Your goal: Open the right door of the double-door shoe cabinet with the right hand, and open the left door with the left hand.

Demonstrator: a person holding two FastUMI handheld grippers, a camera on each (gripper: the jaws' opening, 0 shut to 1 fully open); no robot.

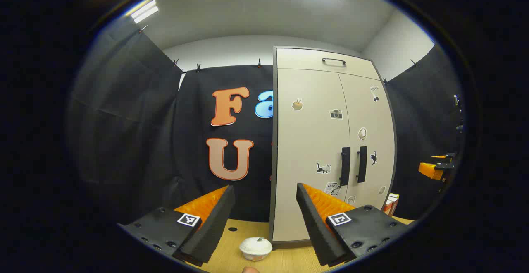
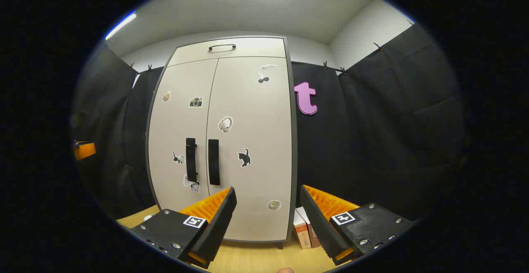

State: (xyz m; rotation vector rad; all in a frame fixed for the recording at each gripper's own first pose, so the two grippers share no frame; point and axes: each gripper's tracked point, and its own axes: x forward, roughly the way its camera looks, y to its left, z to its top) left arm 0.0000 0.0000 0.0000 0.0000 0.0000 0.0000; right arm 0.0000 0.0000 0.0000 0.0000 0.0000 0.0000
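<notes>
In the left gripper view, I had the left gripper (image 1: 264, 219) standing with its foam-lined fingers spread wide and nothing between them, aimed left of the tall off-white double-door shoe cabinet (image 1: 326, 140), whose doors were both closed; its two black vertical bar handles (image 1: 353, 165) sat side by side at the centre seam, so each hand could pull outward from the middle. A small white lidded cup (image 1: 256, 248) rested on the pale wooden worktop (image 1: 289, 260) just before the cabinet's near corner, below my fingers. At the right edge the other orange-and-black gripper (image 1: 438, 167) waited well apart from the handles. In the right gripper view, I held the right gripper (image 2: 266, 219) equally agape and empty, facing the cabinet's right door (image 2: 252, 140), its handle (image 2: 213, 161) up and left of my fingers, not yet reached. Some slim cartons (image 2: 306, 231) stood against the cabinet's right side.
</notes>
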